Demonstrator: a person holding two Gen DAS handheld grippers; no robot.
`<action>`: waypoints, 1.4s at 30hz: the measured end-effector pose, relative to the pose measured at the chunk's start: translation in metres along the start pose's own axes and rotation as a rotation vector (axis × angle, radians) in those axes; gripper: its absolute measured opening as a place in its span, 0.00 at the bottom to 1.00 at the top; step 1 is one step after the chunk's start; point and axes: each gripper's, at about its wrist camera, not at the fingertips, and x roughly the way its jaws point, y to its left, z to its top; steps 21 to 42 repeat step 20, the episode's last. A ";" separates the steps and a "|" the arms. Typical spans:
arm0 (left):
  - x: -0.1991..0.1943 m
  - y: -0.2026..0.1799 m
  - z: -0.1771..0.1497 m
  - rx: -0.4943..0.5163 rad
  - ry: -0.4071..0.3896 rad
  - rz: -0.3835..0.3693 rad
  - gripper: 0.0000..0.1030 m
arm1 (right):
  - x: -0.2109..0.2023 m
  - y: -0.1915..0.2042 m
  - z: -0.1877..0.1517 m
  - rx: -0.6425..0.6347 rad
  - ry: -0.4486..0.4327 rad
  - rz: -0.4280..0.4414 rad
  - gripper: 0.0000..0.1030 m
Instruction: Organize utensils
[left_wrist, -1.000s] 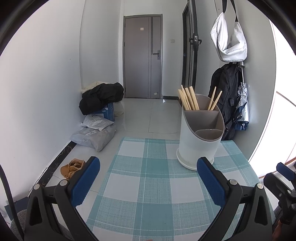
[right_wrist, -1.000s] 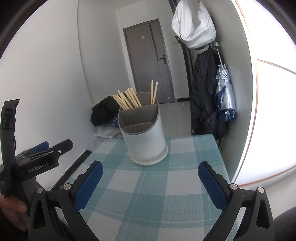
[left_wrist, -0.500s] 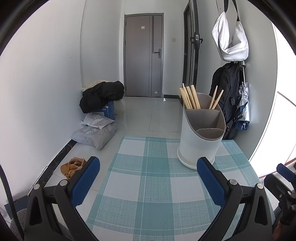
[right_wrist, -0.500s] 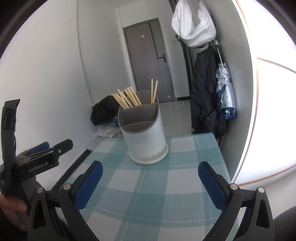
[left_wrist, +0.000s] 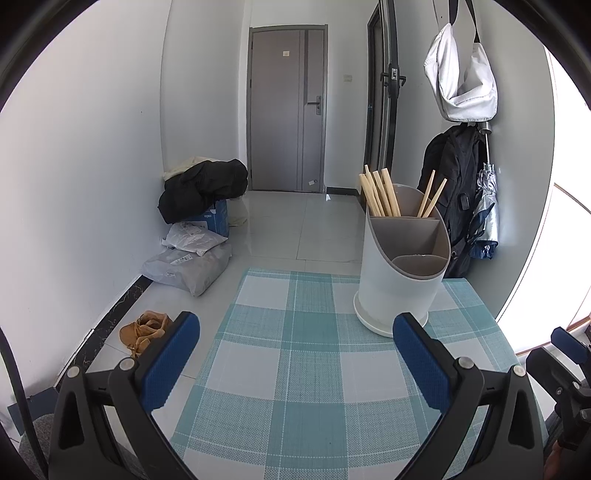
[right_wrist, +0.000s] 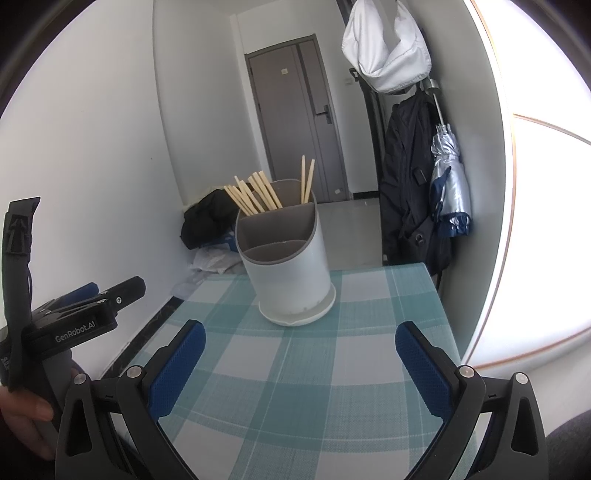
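Note:
A white utensil holder (left_wrist: 395, 284) with grey inner compartments stands upright on the checked teal tablecloth (left_wrist: 295, 369), far right in the left wrist view and centre in the right wrist view (right_wrist: 291, 273). Several wooden chopsticks (left_wrist: 380, 194) stand in its back left compartment and two chopsticks (left_wrist: 432, 194) in the back right one. The front compartments look empty. My left gripper (left_wrist: 295, 354) is open and empty, short of the holder. My right gripper (right_wrist: 299, 358) is open and empty, also short of it. The left gripper also shows at the left of the right wrist view (right_wrist: 74, 317).
The table's far edge drops to a tiled floor with bags (left_wrist: 188, 258), a black coat on a box (left_wrist: 203, 188) and a brown shoe (left_wrist: 144, 328). A backpack (right_wrist: 410, 192) and umbrella (right_wrist: 448, 188) hang on the right wall beside the table.
Both grippers have drifted slightly; the holder sits a little lower in the left view. Nothing was grasped or released.

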 end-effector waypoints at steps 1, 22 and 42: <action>0.000 0.000 0.000 0.000 0.001 0.000 0.99 | 0.000 0.000 0.000 0.000 0.000 0.000 1.00; 0.001 -0.001 0.000 0.009 0.000 0.018 0.99 | 0.002 -0.001 -0.001 0.007 0.009 0.003 1.00; 0.001 -0.001 0.000 0.009 0.000 0.018 0.99 | 0.002 -0.001 -0.001 0.007 0.009 0.003 1.00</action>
